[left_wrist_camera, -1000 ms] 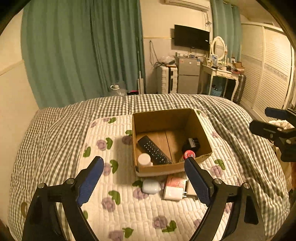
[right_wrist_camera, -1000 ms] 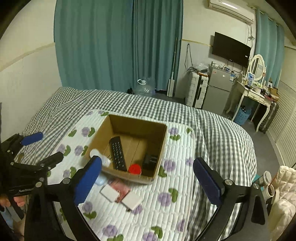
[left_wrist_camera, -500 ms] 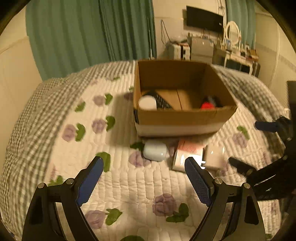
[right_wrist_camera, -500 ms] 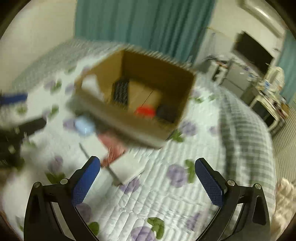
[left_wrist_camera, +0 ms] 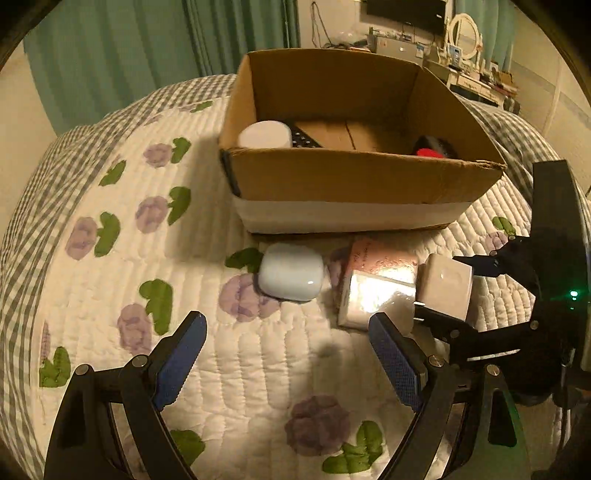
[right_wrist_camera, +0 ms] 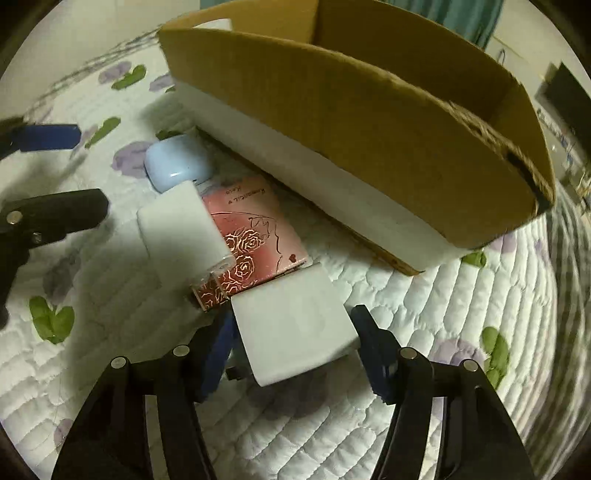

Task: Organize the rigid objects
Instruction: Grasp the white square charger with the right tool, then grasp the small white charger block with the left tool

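An open cardboard box [left_wrist_camera: 351,181] [right_wrist_camera: 369,110] sits on the quilted bed. In it are a white jar [left_wrist_camera: 264,134], a black remote [left_wrist_camera: 304,138] and a red-capped item [left_wrist_camera: 430,151]. In front of it lie a pale blue rounded case [left_wrist_camera: 290,277] [right_wrist_camera: 175,168], a pink rose-print box [left_wrist_camera: 376,284] [right_wrist_camera: 251,240], a white charger [right_wrist_camera: 181,232] and a white block [left_wrist_camera: 445,286] [right_wrist_camera: 295,325]. My right gripper [right_wrist_camera: 295,354] has its fingers on both sides of the white block, closing on it. My left gripper [left_wrist_camera: 288,362] is open, just short of the blue case.
The white floral quilt [left_wrist_camera: 110,258] covers a grey checked bedspread [left_wrist_camera: 26,206]. Green curtains [left_wrist_camera: 129,48] hang behind. A dresser with a mirror [left_wrist_camera: 463,33] and a TV [left_wrist_camera: 402,13] stand at the far wall.
Both grippers dropped down and forward toward the items in front of the box. The right gripper narrowed from wide open to around the white block.
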The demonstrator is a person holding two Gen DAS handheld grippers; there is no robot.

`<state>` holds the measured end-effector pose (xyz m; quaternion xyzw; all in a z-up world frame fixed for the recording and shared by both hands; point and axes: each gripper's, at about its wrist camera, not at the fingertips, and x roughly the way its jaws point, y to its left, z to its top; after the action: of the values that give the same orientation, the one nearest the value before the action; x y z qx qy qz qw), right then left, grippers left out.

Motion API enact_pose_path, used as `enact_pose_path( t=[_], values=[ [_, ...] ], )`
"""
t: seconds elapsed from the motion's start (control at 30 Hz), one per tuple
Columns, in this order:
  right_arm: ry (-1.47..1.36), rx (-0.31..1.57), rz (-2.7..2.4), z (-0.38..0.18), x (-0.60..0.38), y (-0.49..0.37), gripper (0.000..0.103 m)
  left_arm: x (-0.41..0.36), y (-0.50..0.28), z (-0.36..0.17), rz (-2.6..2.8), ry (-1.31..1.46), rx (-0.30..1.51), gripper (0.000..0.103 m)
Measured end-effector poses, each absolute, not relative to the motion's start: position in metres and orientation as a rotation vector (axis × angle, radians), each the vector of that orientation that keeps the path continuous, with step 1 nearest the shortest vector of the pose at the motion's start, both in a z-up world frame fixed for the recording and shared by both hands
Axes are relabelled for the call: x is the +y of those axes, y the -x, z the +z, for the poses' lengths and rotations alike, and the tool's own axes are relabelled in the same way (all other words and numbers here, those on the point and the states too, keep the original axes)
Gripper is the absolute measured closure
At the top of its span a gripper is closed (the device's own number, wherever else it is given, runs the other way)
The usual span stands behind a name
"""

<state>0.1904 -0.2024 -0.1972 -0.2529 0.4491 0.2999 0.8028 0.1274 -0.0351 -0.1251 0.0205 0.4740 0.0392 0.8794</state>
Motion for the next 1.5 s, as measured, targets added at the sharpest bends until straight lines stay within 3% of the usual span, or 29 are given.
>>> enact_pose_path(
  t=[0.53,0.57,0.7,0.77,1.0,1.5],
  values=[
    [0.473,0.957,0.531,-0.168,-0.278,-0.209,0.045,-0.08,-0.165,-0.15,-0.013,-0.083,1.095,0.014],
    [0.47,0.953,0.535,-0.169,-0.275,-0.21,0.045,-0.081,-0.166,-0.154,-0.015,-0.083,1.106,0.015],
    [0.455,0.953,0.557,-0.171,-0.264,-0.211,0.045,-0.078,-0.164,-0.158,-0.076,-0.021,1.114,0.046],
    [0.459,0.953,0.566,-0.171,-0.258,-0.203,0.045,-0.078,-0.162,-0.153,-0.068,-0.03,1.105,0.046],
    [0.467,0.938,0.557,-0.146,-0.249,-0.191,0.046,-0.079,-0.135,-0.115,-0.077,-0.026,1.023,0.046],
    [0.375,0.72,0.405,0.013,-0.256,-0.144,0.046,-0.052,-0.117,0.031,-0.102,-0.056,0.742,0.046]
  ],
)
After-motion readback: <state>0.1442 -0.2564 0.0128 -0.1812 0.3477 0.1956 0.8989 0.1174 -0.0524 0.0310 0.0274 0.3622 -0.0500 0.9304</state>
